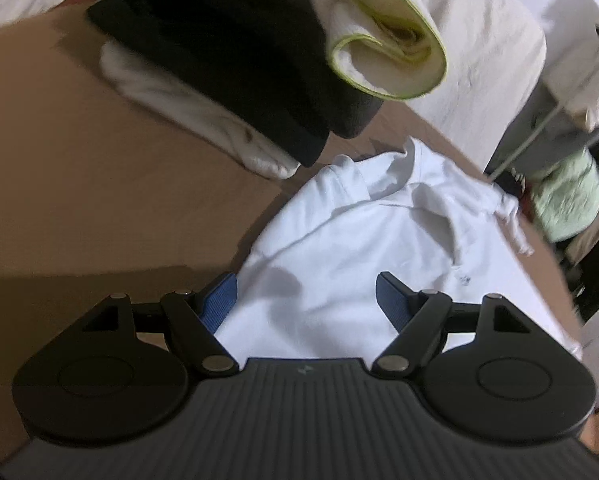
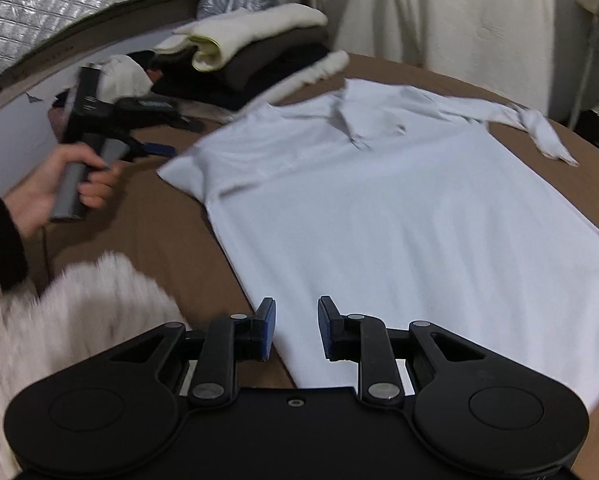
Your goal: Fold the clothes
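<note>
White polo shirt (image 2: 399,216) lies flat, face up on the brown table (image 2: 171,240), collar at twelve o'clock, far sleeve bunched at two. Right gripper (image 2: 296,330) hovers, fingers parted, over the hem at six; left gripper (image 1: 305,300) is spread empty. Folding seems unstarted: next, pinch an edge. Folded stack (image 2: 259,52) beyond.

Your white polo shirt (image 2: 399,208) lies spread flat and face up on the brown bench (image 2: 171,232), collar toward the far side and hem toward you. The collar (image 2: 355,120) is open and a little rumpled. One short sleeve (image 2: 191,168) sticks out flat on the left; the other (image 2: 539,132) is bunched and twisted near the bench's far right edge. Behind the shirt, you have a stack of folded clothes (image 2: 259,52): dark pieces with a white, yellow-edged one on top.
</note>
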`<state>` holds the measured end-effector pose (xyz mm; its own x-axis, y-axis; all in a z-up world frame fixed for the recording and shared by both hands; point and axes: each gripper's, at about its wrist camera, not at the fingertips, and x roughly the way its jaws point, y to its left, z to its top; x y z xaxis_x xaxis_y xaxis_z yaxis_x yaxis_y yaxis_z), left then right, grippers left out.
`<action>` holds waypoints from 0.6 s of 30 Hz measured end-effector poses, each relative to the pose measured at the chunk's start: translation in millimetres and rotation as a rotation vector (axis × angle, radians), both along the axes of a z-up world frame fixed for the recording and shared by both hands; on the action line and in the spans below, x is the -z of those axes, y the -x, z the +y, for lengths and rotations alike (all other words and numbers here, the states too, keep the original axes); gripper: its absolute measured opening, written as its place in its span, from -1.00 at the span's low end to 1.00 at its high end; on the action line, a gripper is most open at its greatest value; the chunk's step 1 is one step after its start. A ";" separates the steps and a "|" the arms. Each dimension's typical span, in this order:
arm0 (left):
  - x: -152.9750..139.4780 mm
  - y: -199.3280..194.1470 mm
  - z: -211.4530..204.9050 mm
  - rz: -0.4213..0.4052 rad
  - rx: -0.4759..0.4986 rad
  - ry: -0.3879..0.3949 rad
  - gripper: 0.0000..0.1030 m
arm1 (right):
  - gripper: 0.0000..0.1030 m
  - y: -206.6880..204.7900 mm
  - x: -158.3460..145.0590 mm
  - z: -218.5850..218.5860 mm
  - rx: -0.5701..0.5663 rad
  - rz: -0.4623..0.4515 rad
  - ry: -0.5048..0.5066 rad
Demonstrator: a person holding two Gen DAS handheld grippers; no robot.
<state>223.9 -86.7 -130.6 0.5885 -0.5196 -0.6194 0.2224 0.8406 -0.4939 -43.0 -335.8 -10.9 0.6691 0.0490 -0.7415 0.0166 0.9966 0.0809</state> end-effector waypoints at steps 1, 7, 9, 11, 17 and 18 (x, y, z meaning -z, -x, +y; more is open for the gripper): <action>-1.4 -1.0 -2.7 -0.008 0.018 -0.014 0.48 | -0.44 -9.2 -2.4 2.9 -0.012 -0.010 -0.009; 1.1 21.8 5.3 0.037 0.039 0.003 0.48 | -0.16 -69.2 0.4 27.1 -0.120 -0.050 -0.093; 5.0 32.3 13.0 0.084 0.038 -0.022 0.48 | -0.15 -91.5 11.6 35.9 -0.153 -0.035 -0.092; 4.6 47.0 26.5 0.101 -0.013 -0.077 0.49 | -0.15 -111.2 24.5 41.8 -0.177 -0.008 -0.101; 15.6 59.7 58.5 0.167 -0.108 0.015 0.49 | -0.15 -138.3 43.9 37.4 -0.153 0.025 -0.171; 15.8 59.6 57.7 0.169 -0.106 0.011 0.49 | -0.15 -141.1 46.9 37.4 -0.153 0.031 -0.176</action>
